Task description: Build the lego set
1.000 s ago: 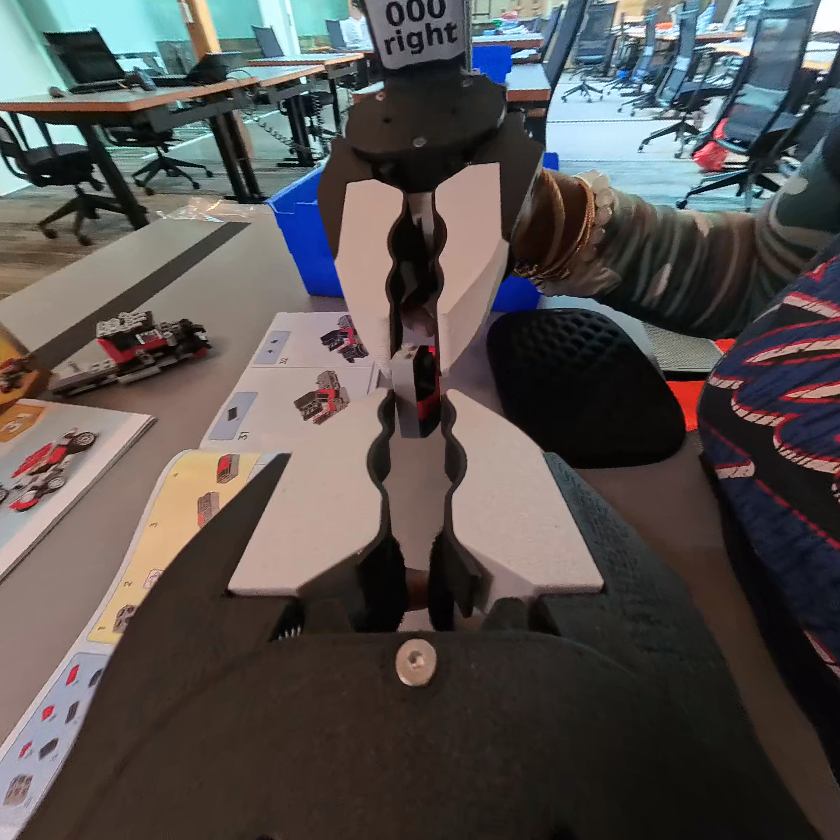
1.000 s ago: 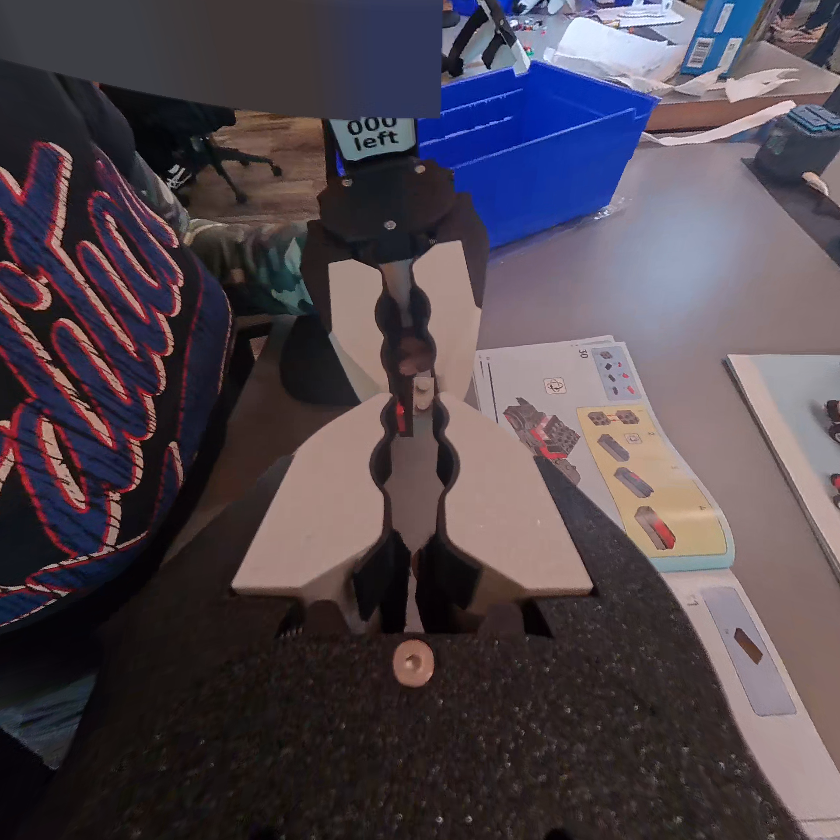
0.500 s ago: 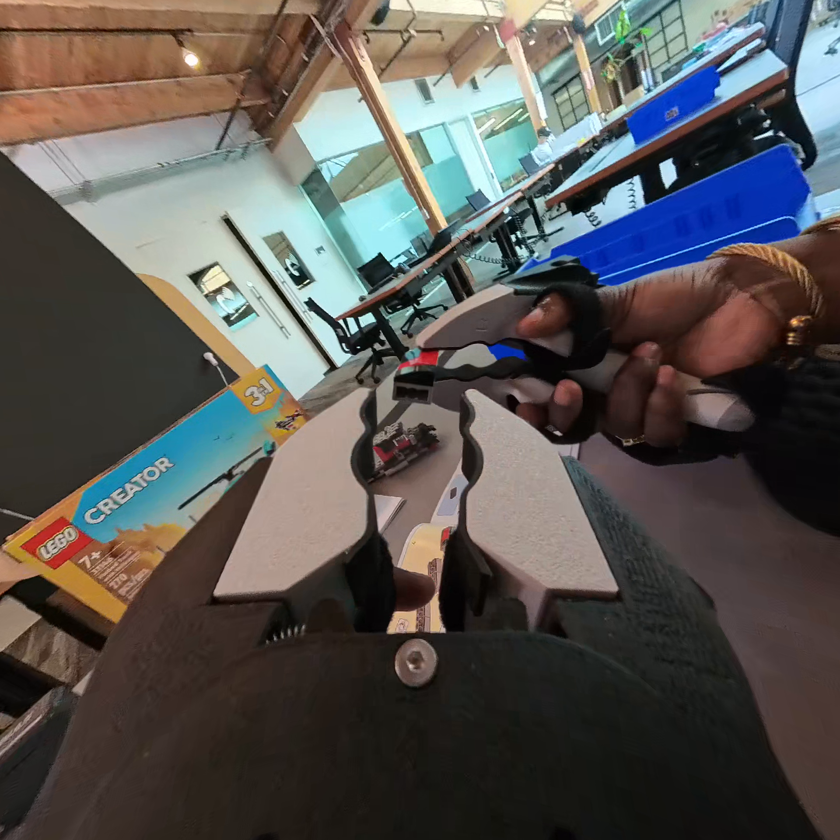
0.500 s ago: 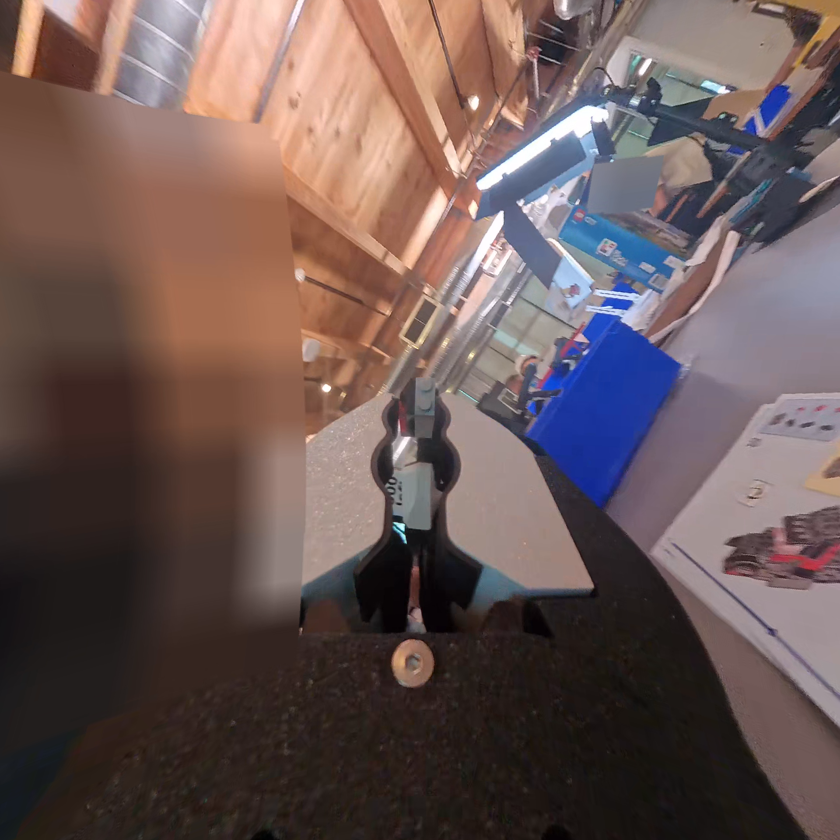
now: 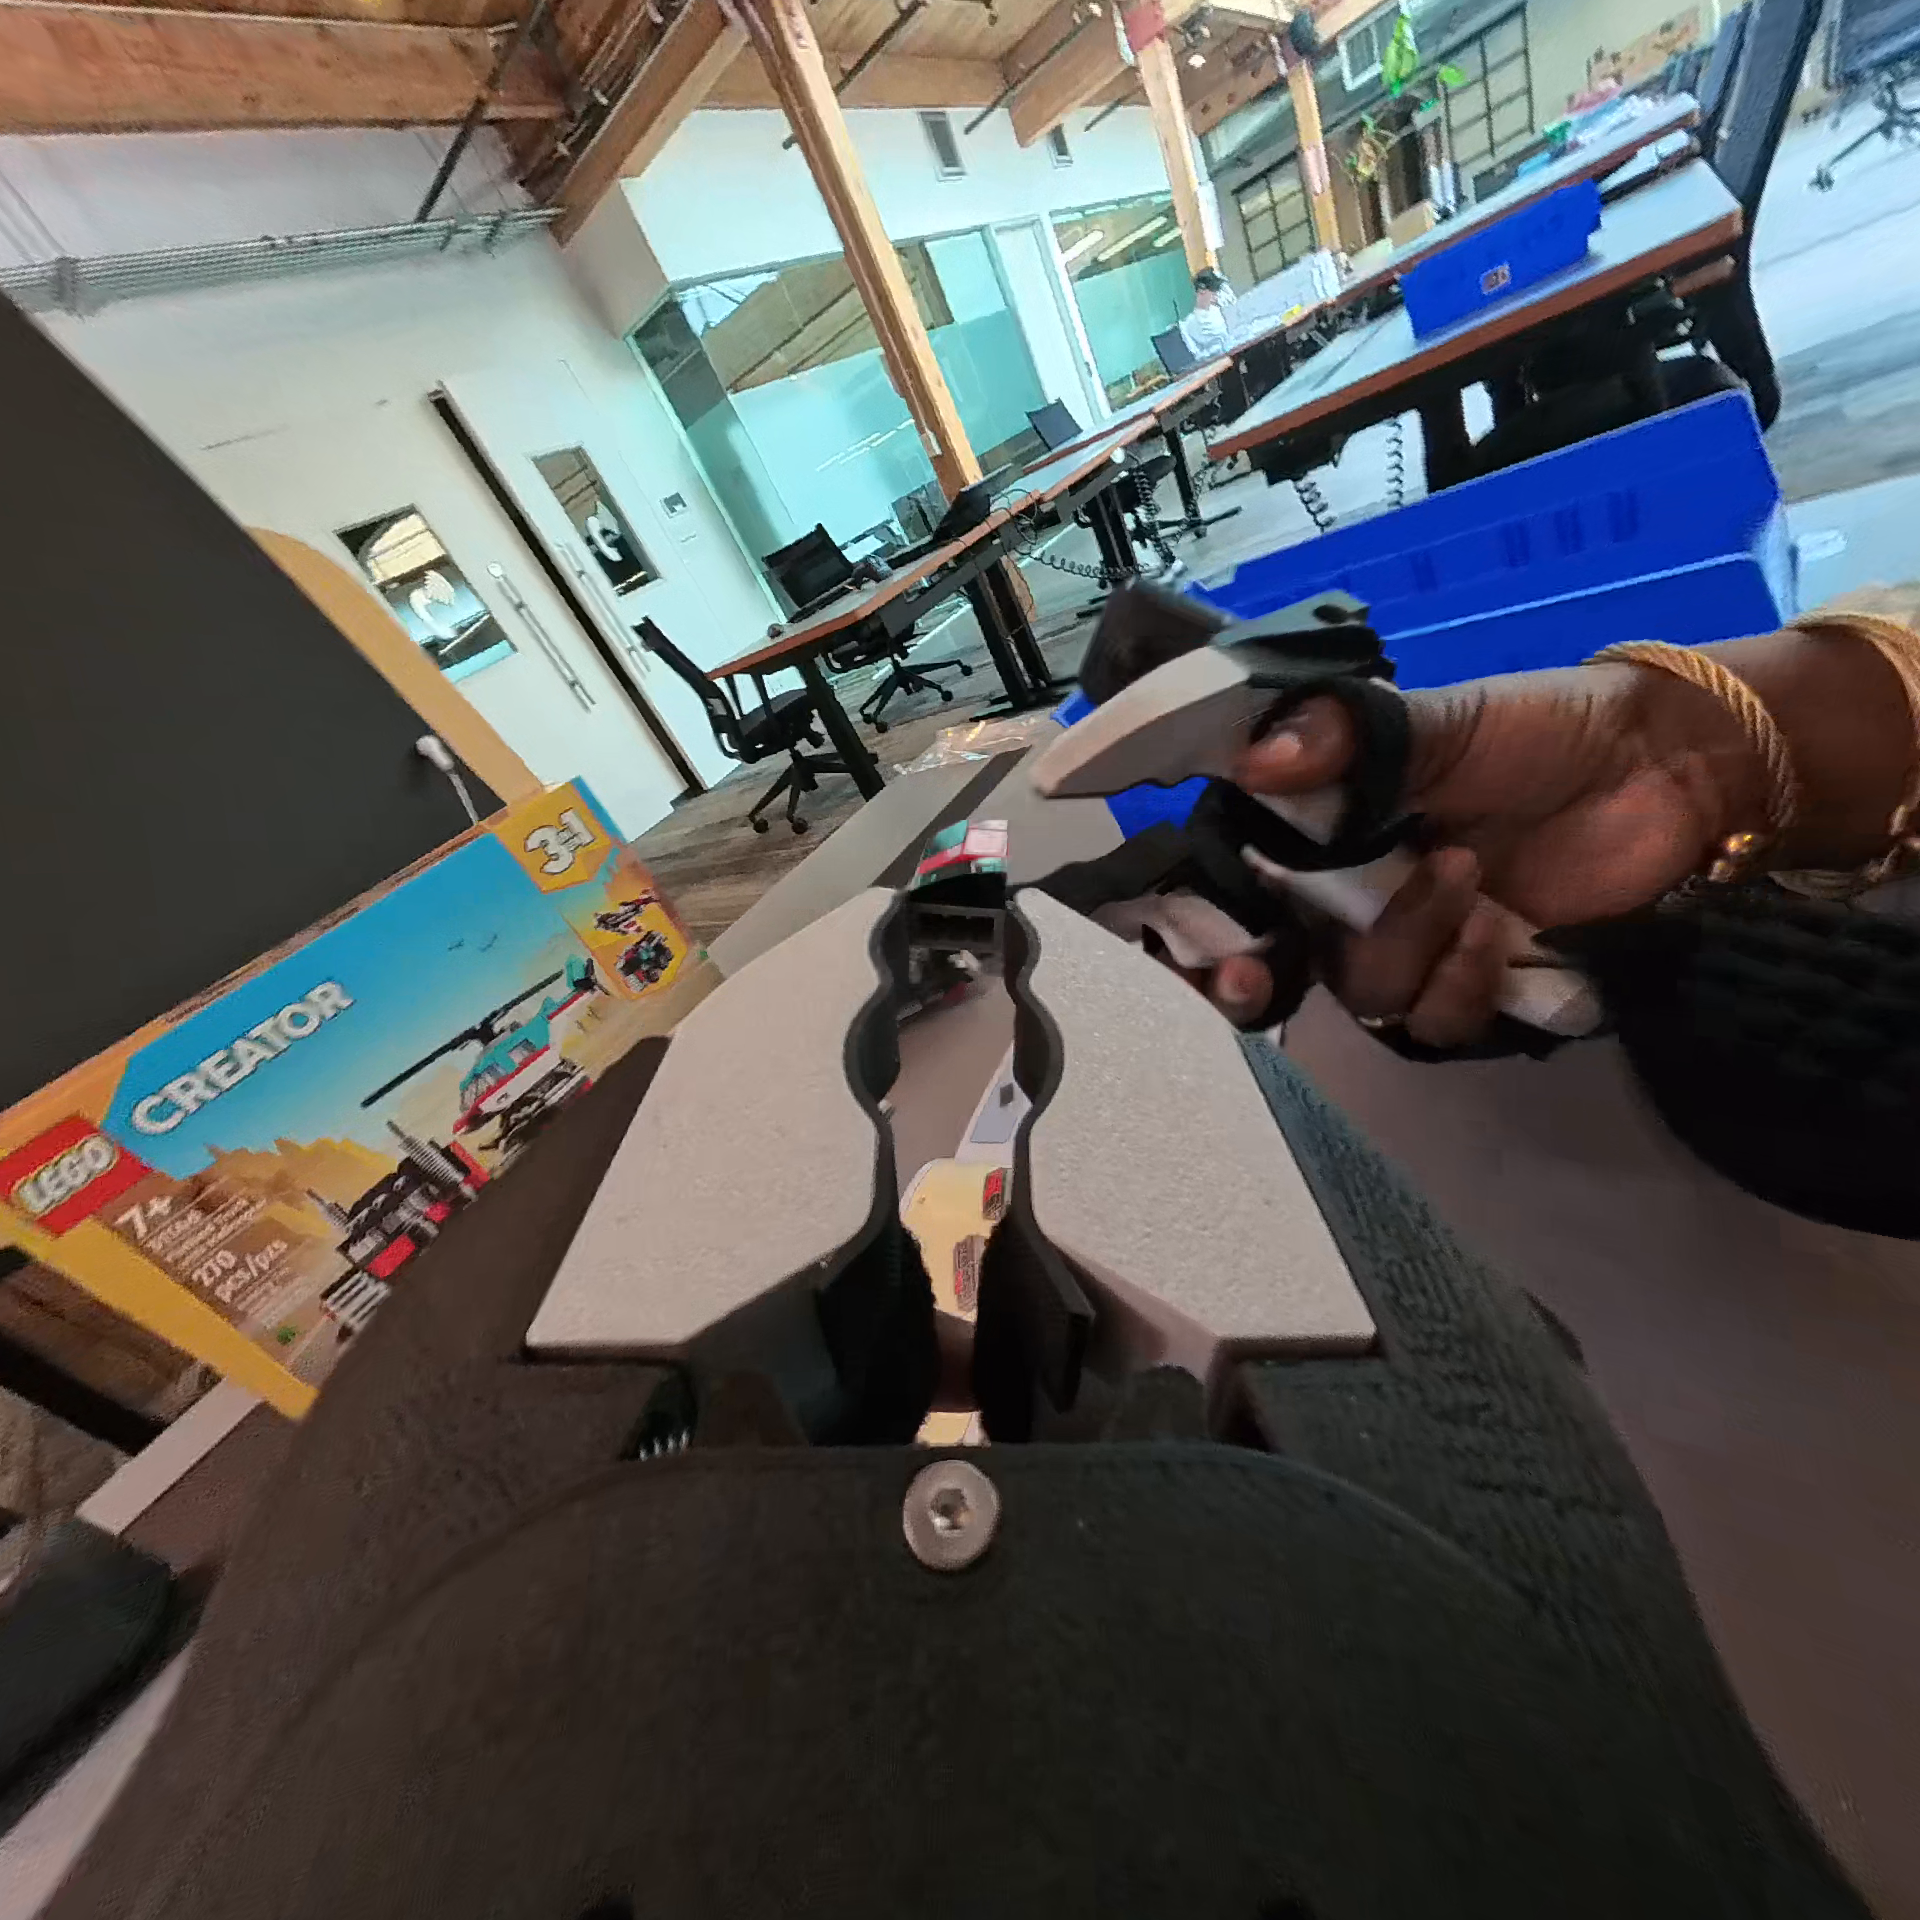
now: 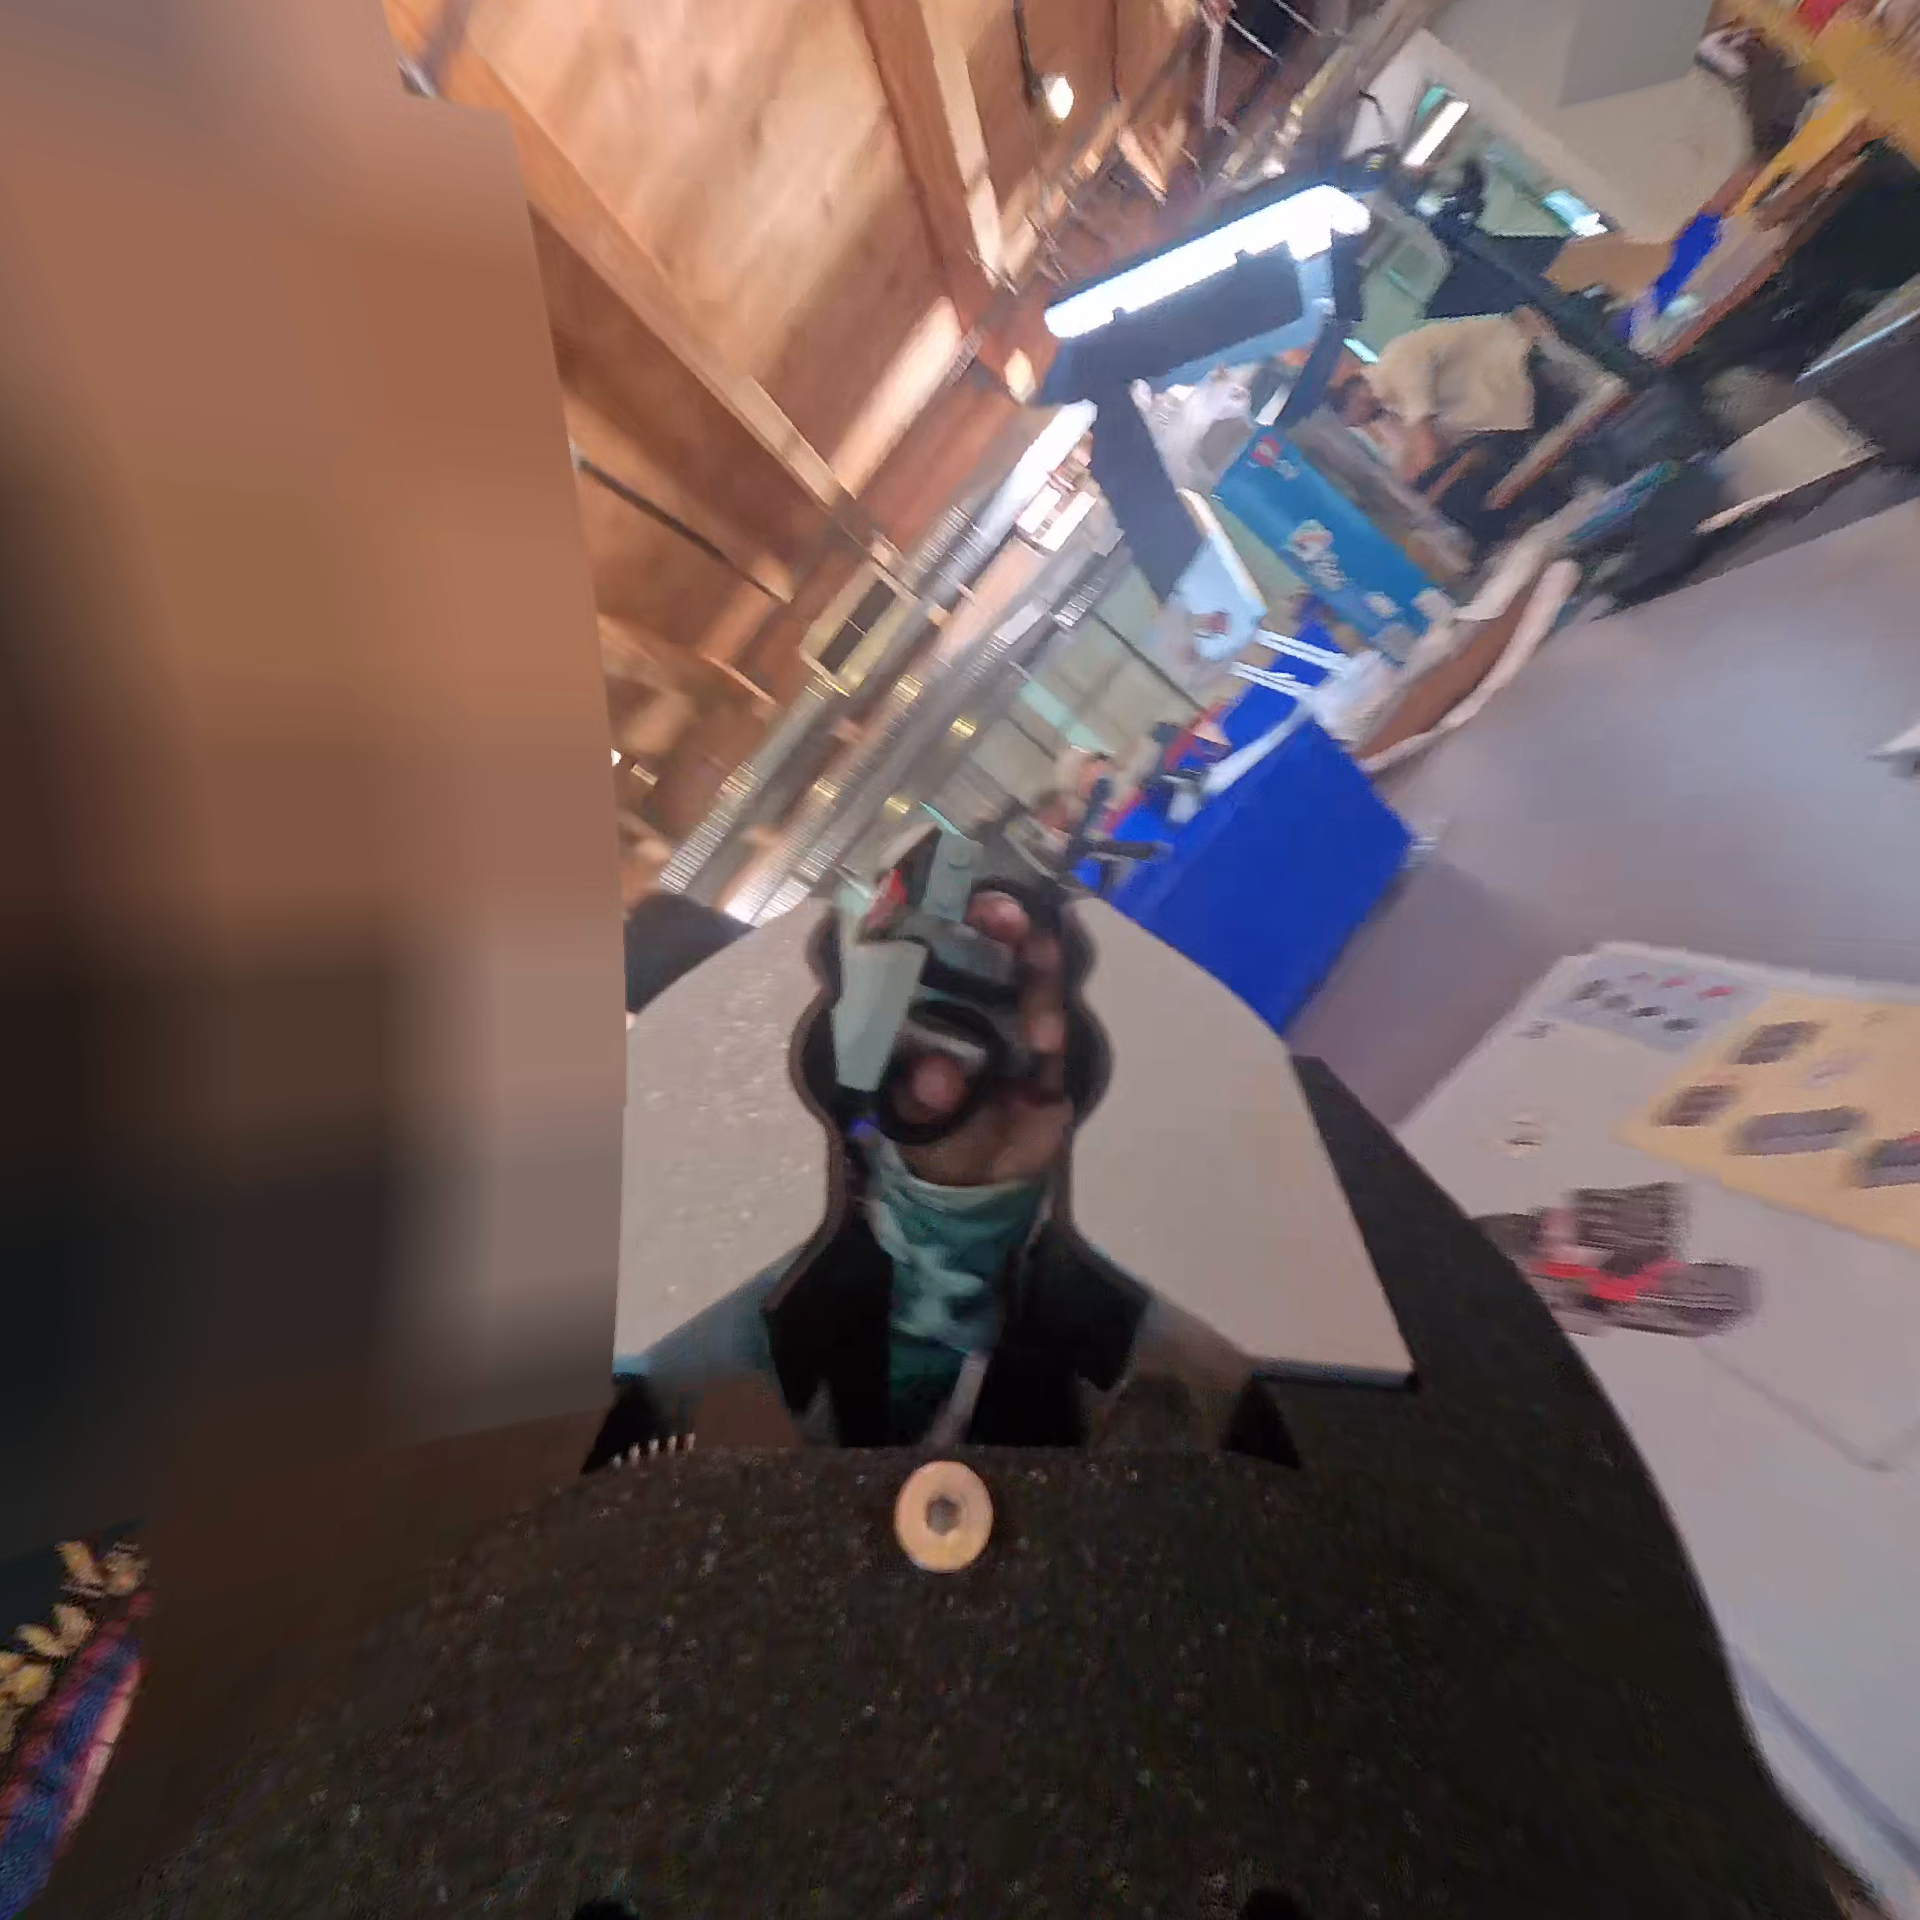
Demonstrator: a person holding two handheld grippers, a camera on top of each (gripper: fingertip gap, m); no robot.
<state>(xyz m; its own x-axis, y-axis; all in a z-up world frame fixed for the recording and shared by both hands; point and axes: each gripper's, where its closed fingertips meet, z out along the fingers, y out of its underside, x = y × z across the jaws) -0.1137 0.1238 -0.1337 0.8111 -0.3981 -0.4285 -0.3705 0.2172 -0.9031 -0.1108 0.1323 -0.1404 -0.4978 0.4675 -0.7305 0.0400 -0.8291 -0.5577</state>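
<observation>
Left tongs [image 5: 954,920] pinch small grey-red brick piece [image 5: 961,883] aloft above bench [image 5: 1558,1299]; right tongs [image 5: 1044,831] parted, nothing between. Step: mid-air joining (blurred). Next: align, press together.

Set box [image 5: 312,1049] left of blue bin [image 5: 1558,551] (both on table [image 5: 1662,1299]).

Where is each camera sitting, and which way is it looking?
Left wrist view: rides the left gripper, looks across the table at the lego box and office desks; shows its jaws pinching the lego piece, plus the right hand working the right gripper.
Right wrist view: rides the right gripper, tilted up toward the wooden ceiling; shows its open jaws, the left hand between them.
Shared: the lego piece and blue bin.
</observation>
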